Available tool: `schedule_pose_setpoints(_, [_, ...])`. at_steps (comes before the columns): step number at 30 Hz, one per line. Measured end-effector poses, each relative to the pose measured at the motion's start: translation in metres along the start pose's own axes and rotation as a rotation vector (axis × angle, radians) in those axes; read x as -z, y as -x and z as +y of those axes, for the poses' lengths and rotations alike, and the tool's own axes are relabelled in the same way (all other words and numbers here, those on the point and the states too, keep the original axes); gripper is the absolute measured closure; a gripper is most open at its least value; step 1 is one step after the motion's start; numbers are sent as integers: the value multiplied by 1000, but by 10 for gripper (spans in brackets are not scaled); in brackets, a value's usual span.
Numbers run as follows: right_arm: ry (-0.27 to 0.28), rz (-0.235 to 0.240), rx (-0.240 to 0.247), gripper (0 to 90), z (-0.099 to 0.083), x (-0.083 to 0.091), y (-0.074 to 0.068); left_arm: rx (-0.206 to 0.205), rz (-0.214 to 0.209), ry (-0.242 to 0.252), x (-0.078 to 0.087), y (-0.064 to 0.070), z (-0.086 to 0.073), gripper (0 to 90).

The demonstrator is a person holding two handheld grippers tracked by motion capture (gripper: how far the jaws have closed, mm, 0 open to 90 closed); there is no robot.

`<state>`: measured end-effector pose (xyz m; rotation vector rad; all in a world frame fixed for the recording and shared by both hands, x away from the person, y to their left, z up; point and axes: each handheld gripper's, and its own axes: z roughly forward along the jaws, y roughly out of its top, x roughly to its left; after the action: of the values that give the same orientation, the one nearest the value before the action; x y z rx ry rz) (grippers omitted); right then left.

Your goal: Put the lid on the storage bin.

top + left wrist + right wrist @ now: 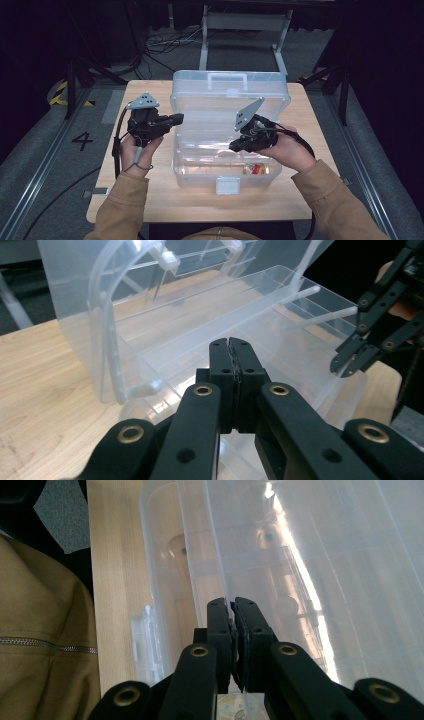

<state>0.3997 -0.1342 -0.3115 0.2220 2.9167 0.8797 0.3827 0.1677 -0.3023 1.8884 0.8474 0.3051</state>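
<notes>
Overhead, wooden table [165, 200] amid dark studio — clear box [227, 165], lid up.

A light wooden tabletop [150, 200] is carrying a clear plastic storage box [227, 172], which is sitting open near its middle with the lid standing upright.

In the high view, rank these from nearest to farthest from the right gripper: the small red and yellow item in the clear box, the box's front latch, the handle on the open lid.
From the right gripper:
1. Small red and yellow item, just below it inside the clear plastic box.
2. Translucent front latch, lower, at the near wall.
3. Clear lid handle, far side, atop the raised lid.
</notes>
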Motion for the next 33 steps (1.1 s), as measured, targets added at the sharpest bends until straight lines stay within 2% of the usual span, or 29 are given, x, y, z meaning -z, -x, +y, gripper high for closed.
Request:
schedule_pose_setpoints(4, [0, -1, -3, 862, 0, 0, -1, -2, 7, -6, -2, -1, 1, 897])
schedule_pose_setpoints(8, [-6, 2, -4, 861, -1, -1, -2, -2, 46, -10, -3, -1, 1, 898])
schedule_pose_setpoints(11, [2, -3, -3, 852, -2, -2, -4, 4, 59, 2, -3, -2, 1, 898])
schedule_pose_setpoints(15, [10, -12, 1, 840, -5, -2, -8, 15, 68, 22, 0, -3, 1, 899])
schedule_pose_setpoints(22, [24, -18, -13, 793, -10, 3, -10, 12, 69, 21, -1, -3, 1, 899])
schedule_pose_setpoints(27, [65, -27, -19, 813, -15, 12, -13, 5, 66, 19, 0, -4, 0, 899])
schedule_pose_setpoints(33, [134, -47, -50, 868, -25, 27, -14, 5, 61, 17, 1, -3, -1, 899])
